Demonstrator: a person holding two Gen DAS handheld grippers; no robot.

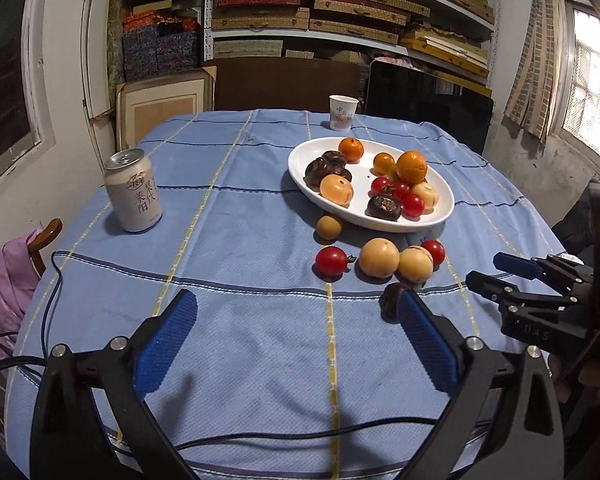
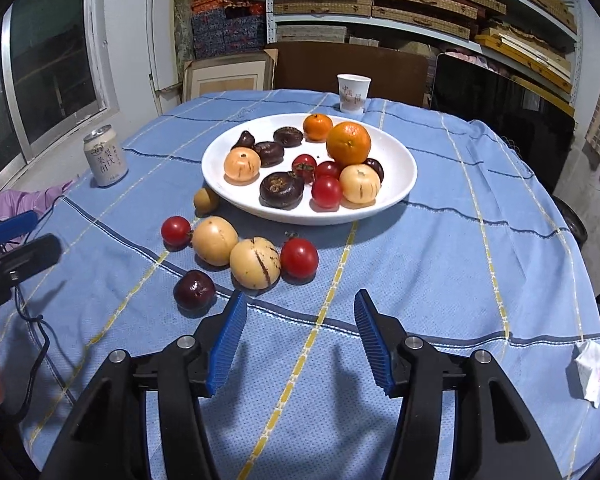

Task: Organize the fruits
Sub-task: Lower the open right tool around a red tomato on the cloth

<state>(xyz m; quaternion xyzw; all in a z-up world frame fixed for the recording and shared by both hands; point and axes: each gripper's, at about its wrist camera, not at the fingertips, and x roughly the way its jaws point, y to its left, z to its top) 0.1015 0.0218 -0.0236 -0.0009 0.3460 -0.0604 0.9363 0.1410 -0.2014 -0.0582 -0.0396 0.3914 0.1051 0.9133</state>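
My left gripper (image 1: 296, 338) has its jaws spread wide, gripping nothing; my right gripper (image 2: 300, 340) gapes empty too. Ahead of both lies the glossy white oval ceramic plate (image 2: 400, 184) (long axis running left to right), heaped with fruit. Just past my right jaws' left tip rests a wrinkled dark-maroon round fruit (image 2: 194, 290) on the woven blue cloth (image 2: 440, 280).

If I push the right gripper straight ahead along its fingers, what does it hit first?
Probably the red tomato nearest the right gripper, which is open over bare tablecloth. It lies just ahead, with the cracked yellow fruit slightly left. Past them comes the white plate. Depth is uncertain.
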